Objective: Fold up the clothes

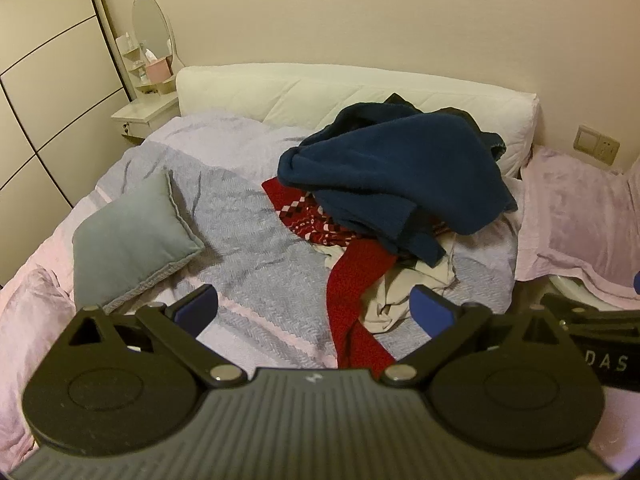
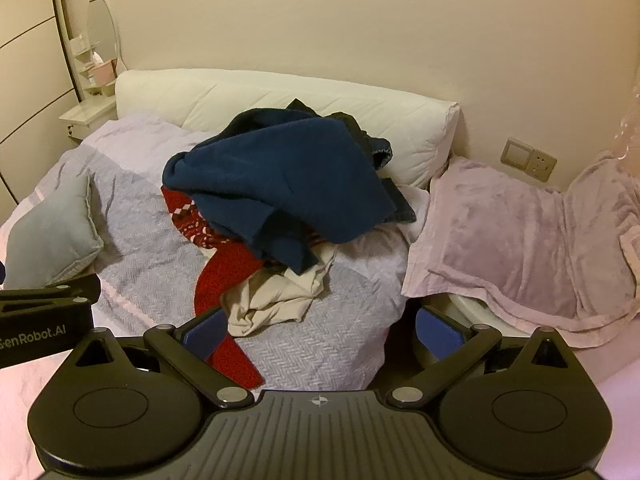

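Bed (image 1: pixel 256 240) w/ crumpled heap; navy fleece (image 1: pixel 400 172) on top, soft, prob. light; I'd pinch its hem; left claw (image 1: pixel 316 308) & right claw (image 2: pixel 320 328) both wide, empty.

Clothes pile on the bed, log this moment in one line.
left gripper: open, empty | right gripper: open, empty | clothes pile: unfolded, navy garment on top | stage: not started

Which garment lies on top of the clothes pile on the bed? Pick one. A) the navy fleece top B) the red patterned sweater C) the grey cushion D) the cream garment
A: the navy fleece top drapes over the red patterned sweater and the cream garment, covering the pile's crest.
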{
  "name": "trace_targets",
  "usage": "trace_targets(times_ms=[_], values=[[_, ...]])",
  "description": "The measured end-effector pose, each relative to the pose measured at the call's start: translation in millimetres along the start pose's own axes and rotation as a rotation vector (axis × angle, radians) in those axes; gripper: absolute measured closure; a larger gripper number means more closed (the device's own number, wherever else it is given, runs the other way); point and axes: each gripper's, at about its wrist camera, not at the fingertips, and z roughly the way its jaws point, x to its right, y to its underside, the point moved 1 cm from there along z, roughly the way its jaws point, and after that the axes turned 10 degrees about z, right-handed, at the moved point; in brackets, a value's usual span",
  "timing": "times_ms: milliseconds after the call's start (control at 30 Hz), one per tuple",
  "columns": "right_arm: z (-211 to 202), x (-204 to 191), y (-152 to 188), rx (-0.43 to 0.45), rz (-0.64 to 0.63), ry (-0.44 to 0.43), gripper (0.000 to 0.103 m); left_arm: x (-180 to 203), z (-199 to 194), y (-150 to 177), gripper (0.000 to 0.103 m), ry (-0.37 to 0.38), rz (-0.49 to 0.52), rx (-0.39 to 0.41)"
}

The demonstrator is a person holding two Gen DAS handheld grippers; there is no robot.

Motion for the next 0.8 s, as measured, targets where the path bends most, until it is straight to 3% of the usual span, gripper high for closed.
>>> trace_targets(times_ms=[500,800], values=[[-8,-11,5,0.007,0.018,-0.005,0.0,-1,4,27,0.002,-0.009,0.006,-0.005],[-10,-20,7,0.017,0.018,-0.018,0.0,-21,3,27,0.002,-0.001,-0.01,-0.012]])
